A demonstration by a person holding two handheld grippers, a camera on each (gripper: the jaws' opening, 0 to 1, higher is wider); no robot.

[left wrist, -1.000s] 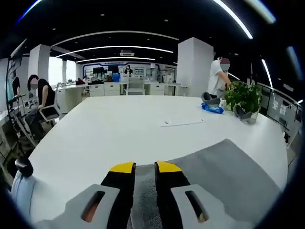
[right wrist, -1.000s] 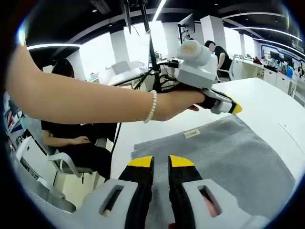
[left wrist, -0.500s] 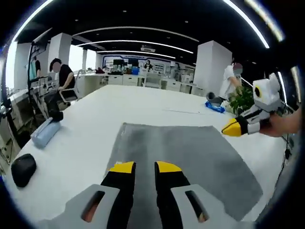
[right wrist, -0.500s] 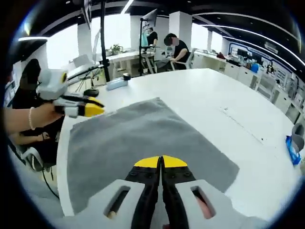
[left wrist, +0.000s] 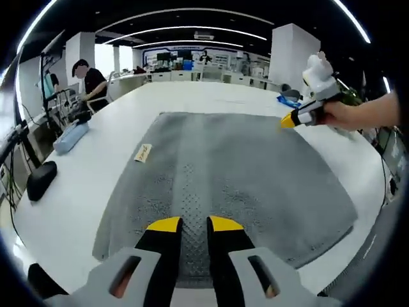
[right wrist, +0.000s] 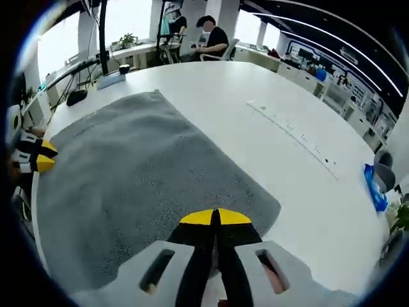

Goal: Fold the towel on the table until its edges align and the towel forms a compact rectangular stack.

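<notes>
A grey terry-cloth towel (left wrist: 230, 173) lies spread flat and unfolded on the white surface (left wrist: 192, 96), a single layer forming a broad rectangle with slightly wavy edges. A band of coarser, dotted weave runs along its length, plain in the left gripper view, and a small pale sewn-in label (left wrist: 143, 152) sits on top near one long edge. In the right gripper view the same towel (right wrist: 128, 179) reaches from the near rim of the surface (right wrist: 268, 128) toward its middle, with one corner (right wrist: 273, 208) just beside the right tool's tips.

The left tool (left wrist: 194, 225), grey-bodied with yellow-tipped black jaws, hangs over the near short edge of the towel; its jaws stand apart with a narrow gap and nothing between them. The right tool (right wrist: 217, 218) has its yellow tips pressed together above the towel near that corner; whether any cloth is pinched between them cannot be told. In the left gripper view the right tool (left wrist: 291, 119) appears held in a person's hand (left wrist: 342, 115) at the towel's far right corner, and in the right gripper view the left tool (right wrist: 43, 157) shows at the towel's opposite edge.

A black computer mouse (left wrist: 41, 180) and a pale blue oblong case (left wrist: 69, 137) lie on the surface beside the towel, well apart from it. A blue packet (right wrist: 376, 188) lies far across the surface.
</notes>
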